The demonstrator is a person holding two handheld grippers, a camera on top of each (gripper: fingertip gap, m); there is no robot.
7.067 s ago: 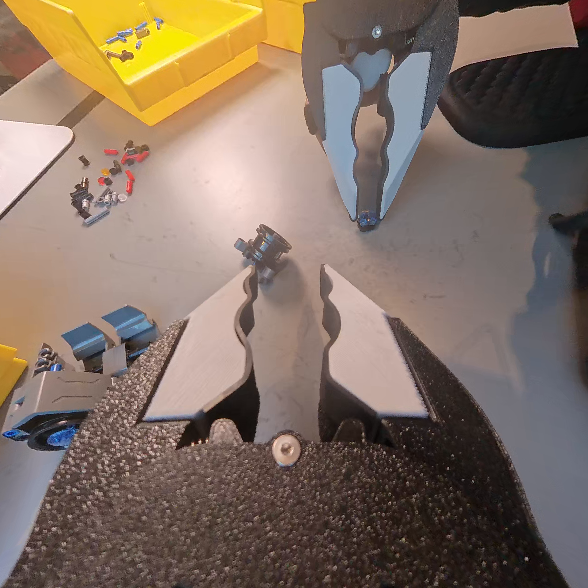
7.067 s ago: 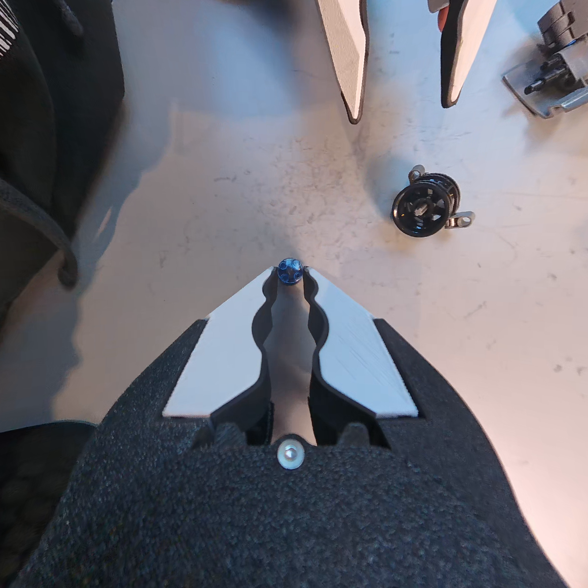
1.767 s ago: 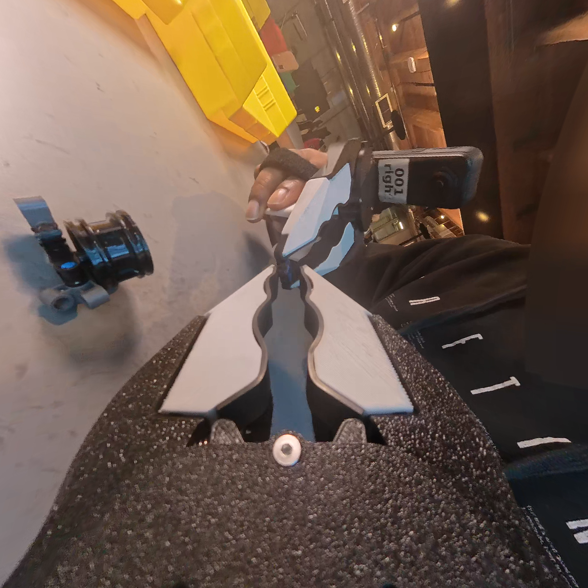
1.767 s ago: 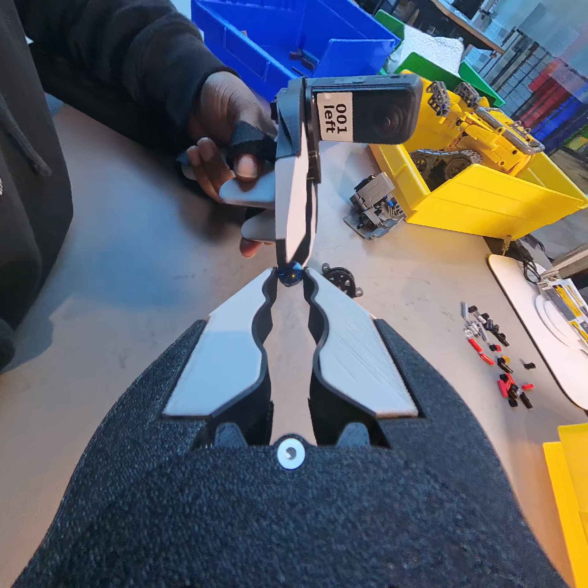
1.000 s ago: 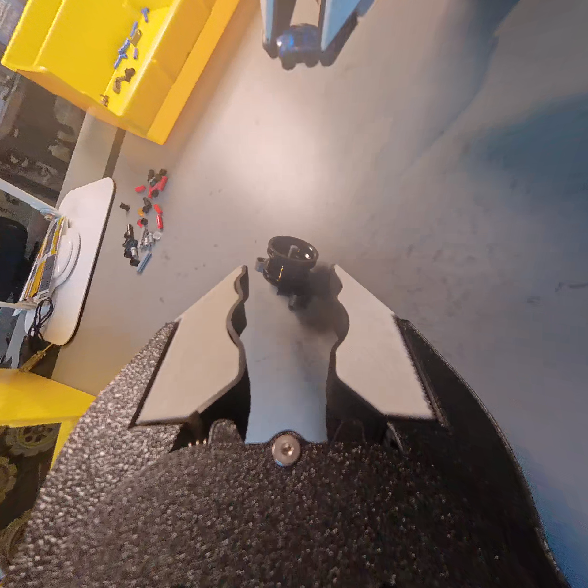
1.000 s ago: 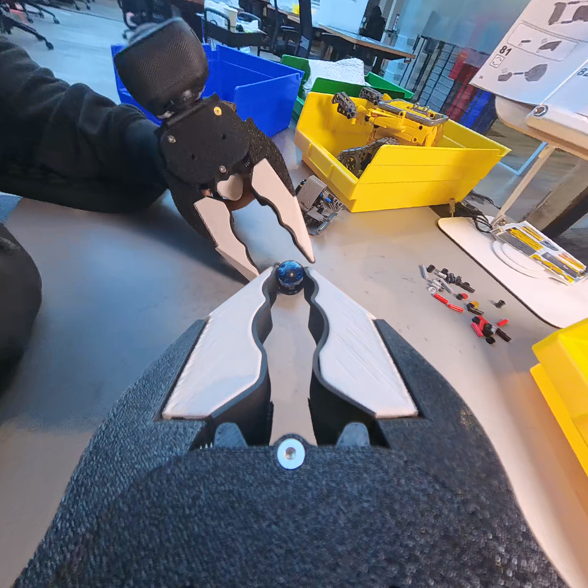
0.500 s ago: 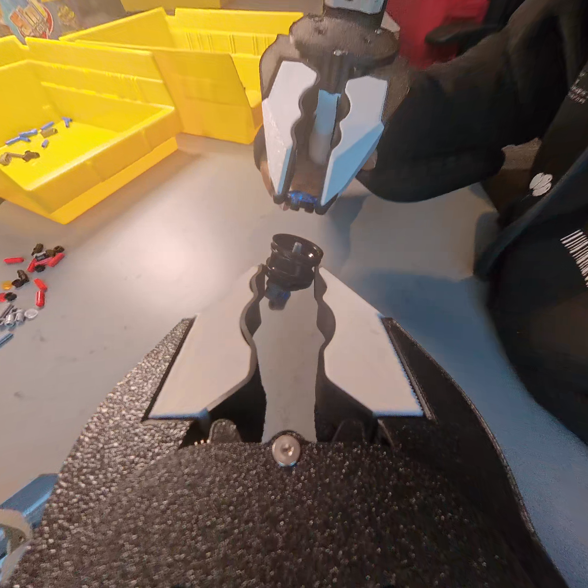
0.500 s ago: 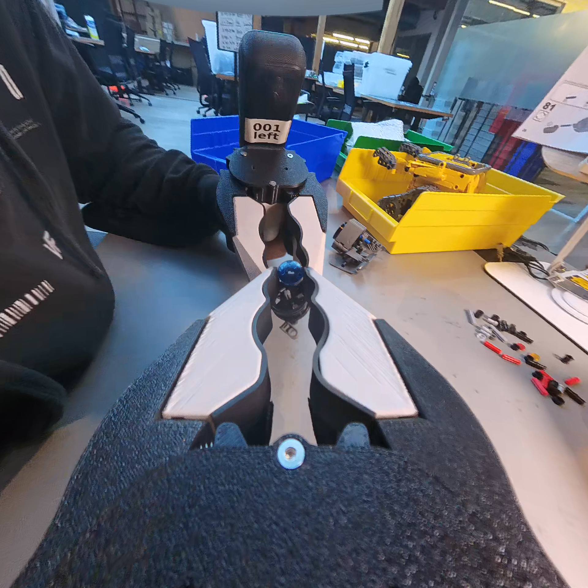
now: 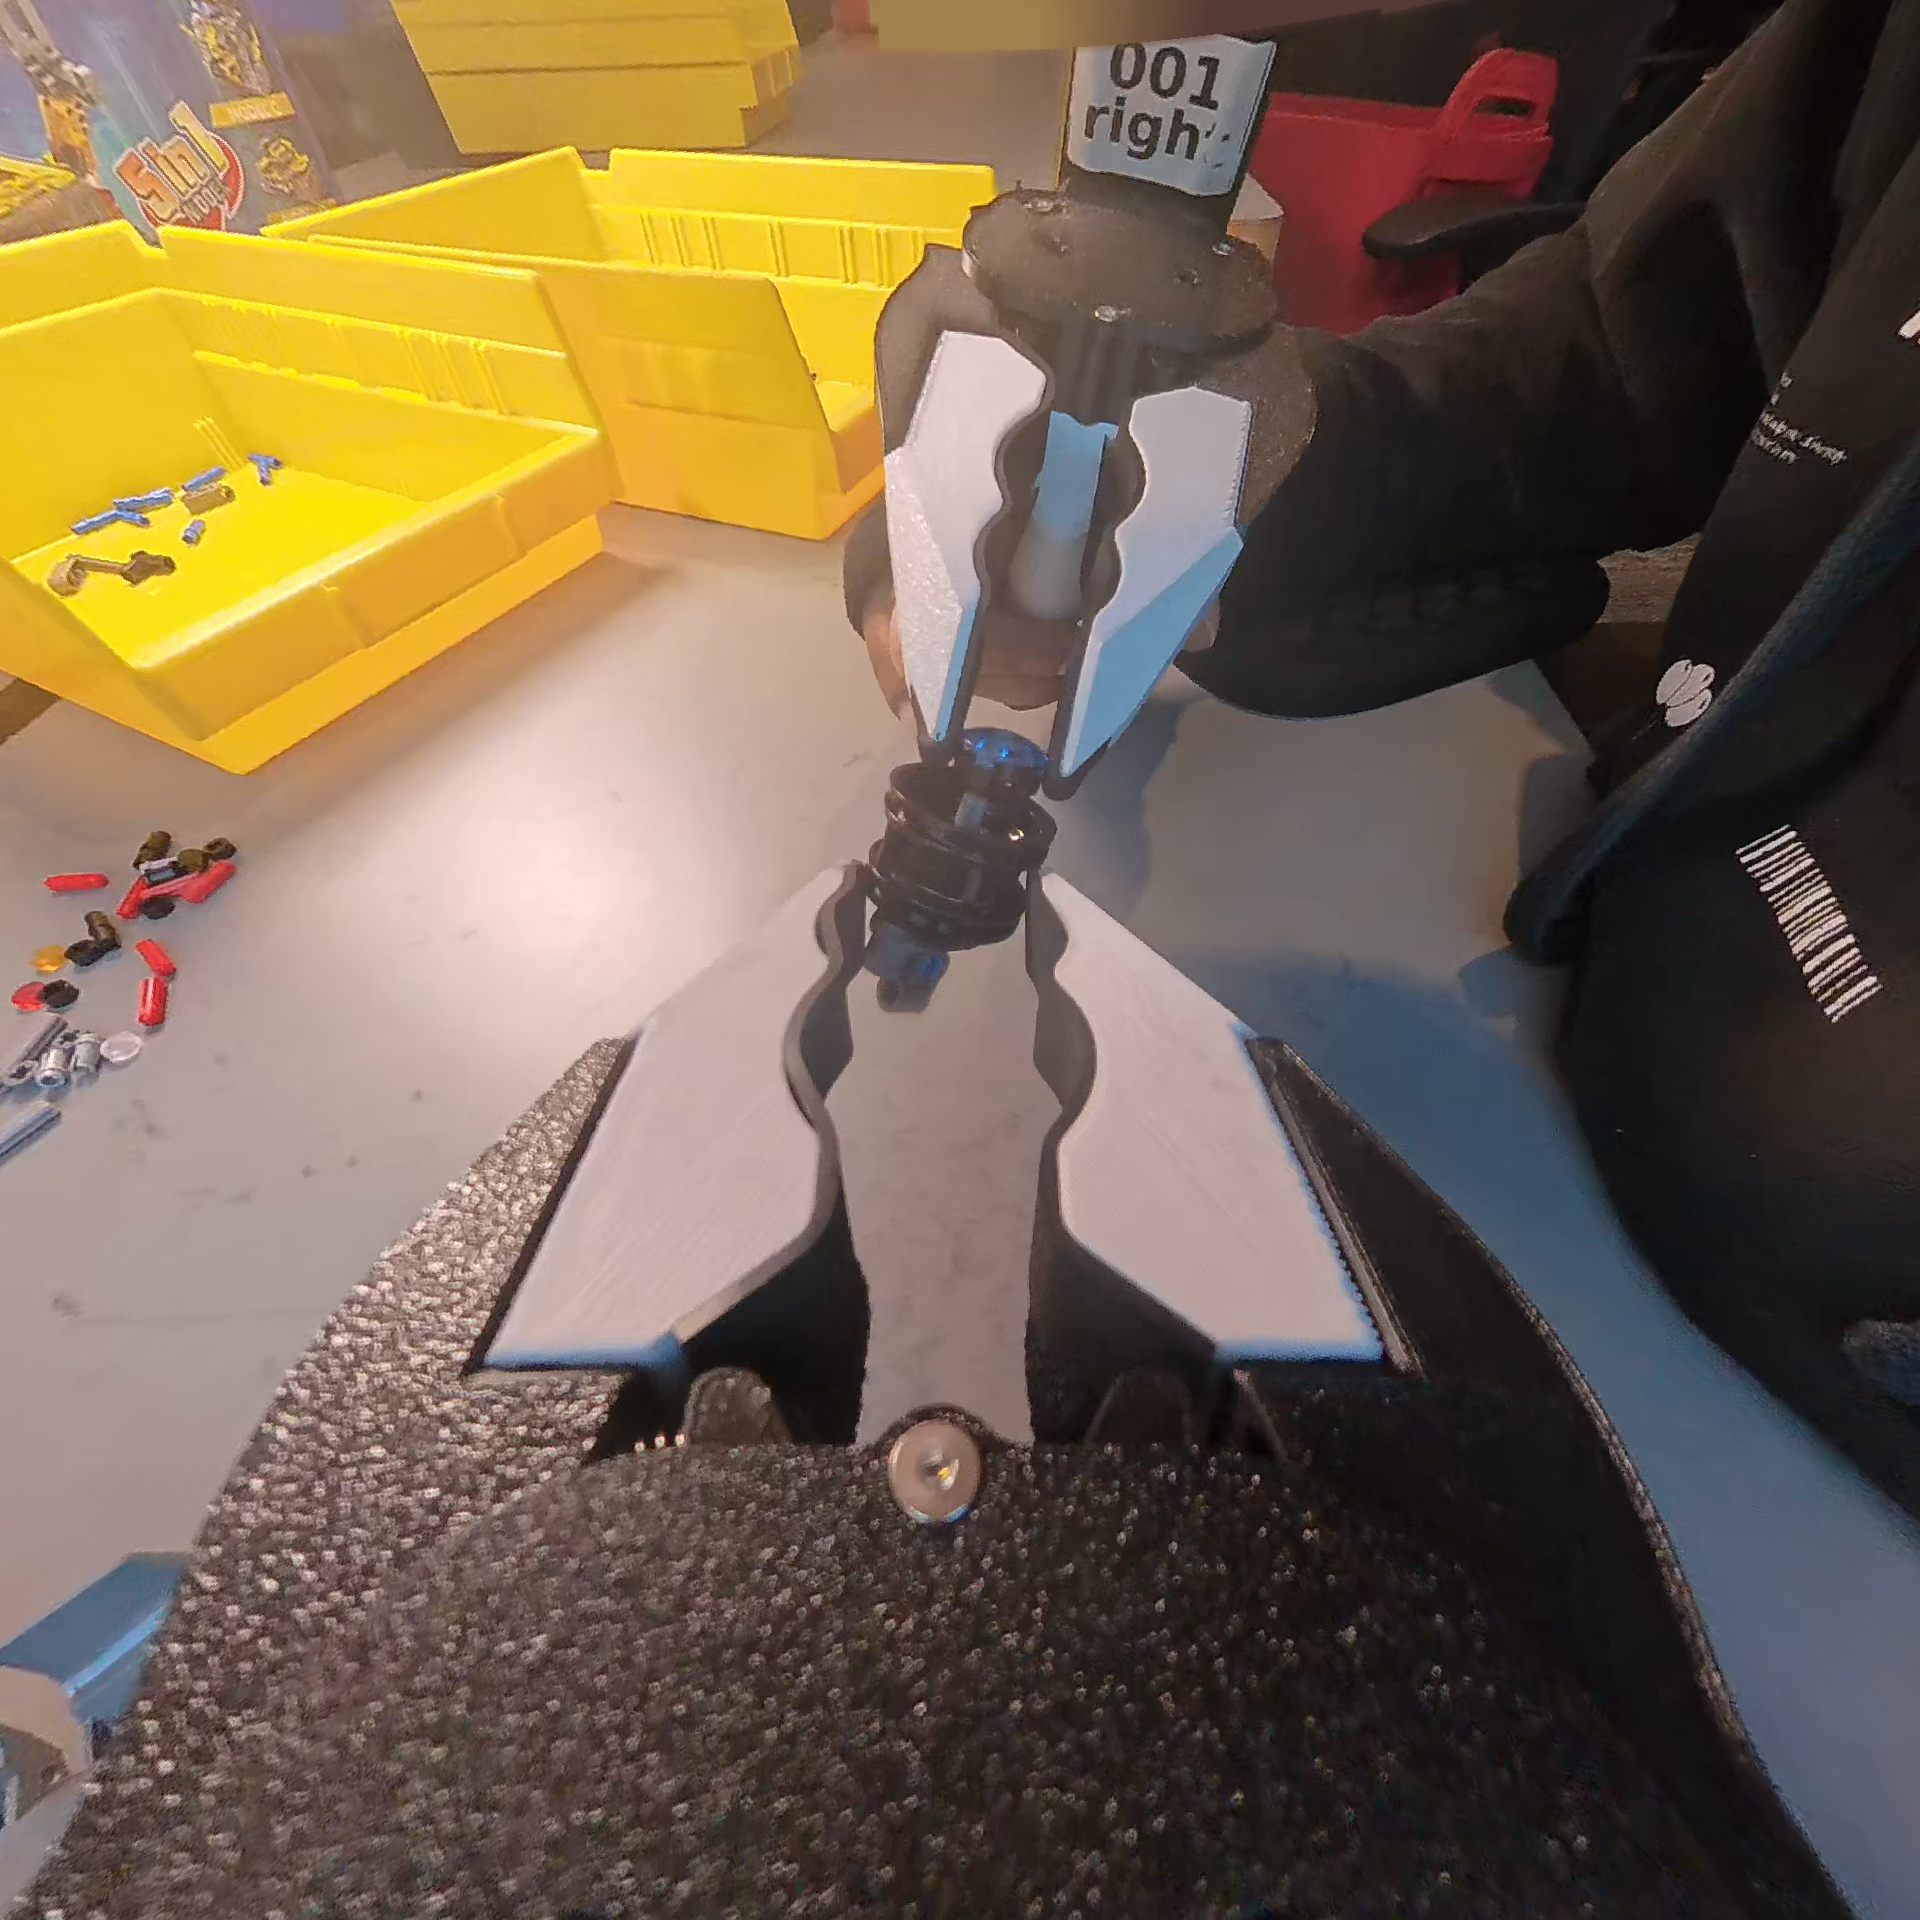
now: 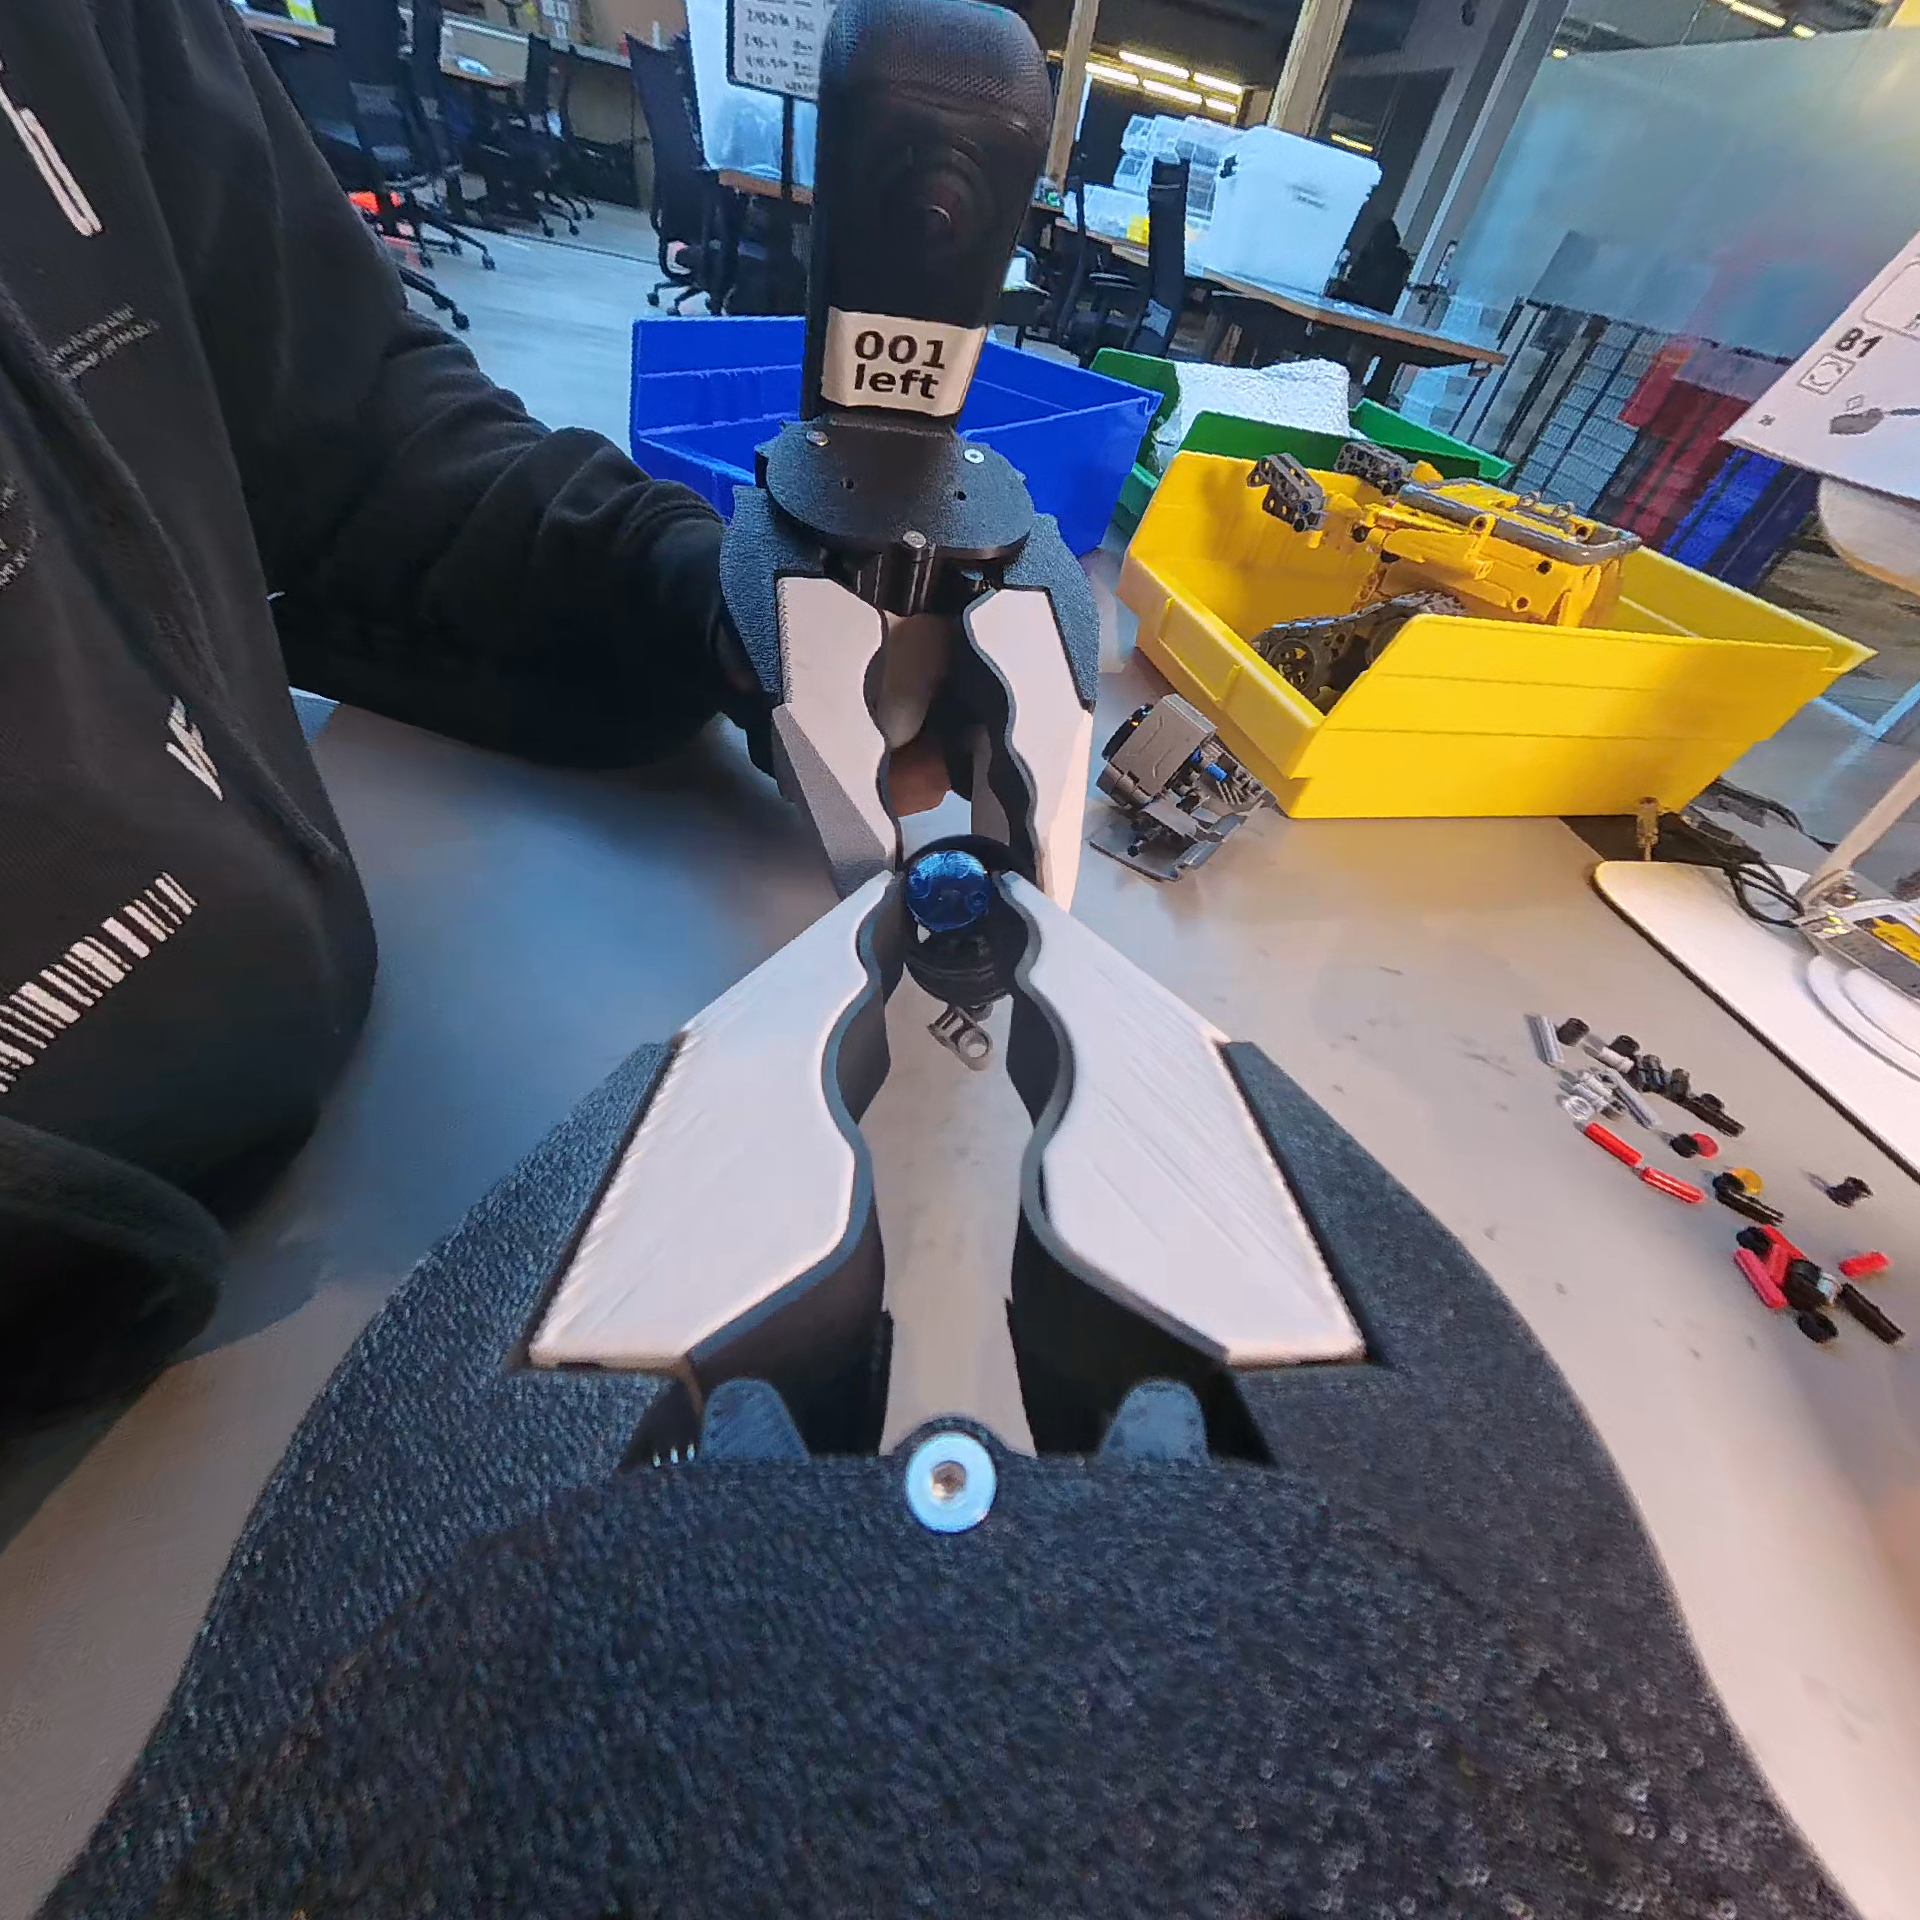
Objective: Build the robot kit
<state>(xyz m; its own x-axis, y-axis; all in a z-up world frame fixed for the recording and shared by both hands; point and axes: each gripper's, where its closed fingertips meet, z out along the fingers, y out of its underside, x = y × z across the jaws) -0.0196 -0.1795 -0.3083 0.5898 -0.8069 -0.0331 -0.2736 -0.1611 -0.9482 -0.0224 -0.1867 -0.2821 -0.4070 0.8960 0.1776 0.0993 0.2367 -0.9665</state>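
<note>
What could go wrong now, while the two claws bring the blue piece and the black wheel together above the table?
The right claw pinches the small blue piece only at its tips, so a push could flick it out. The left claw grips the black wheel hub by its round side; it may twist or tilt, misaligning the two parts.

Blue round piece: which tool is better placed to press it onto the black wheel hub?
Right, probably. The right tool is shut on the blue round piece, directly against the open end of the black wheel hub. The left tool is shut on that hub, so it can only brace.
</note>
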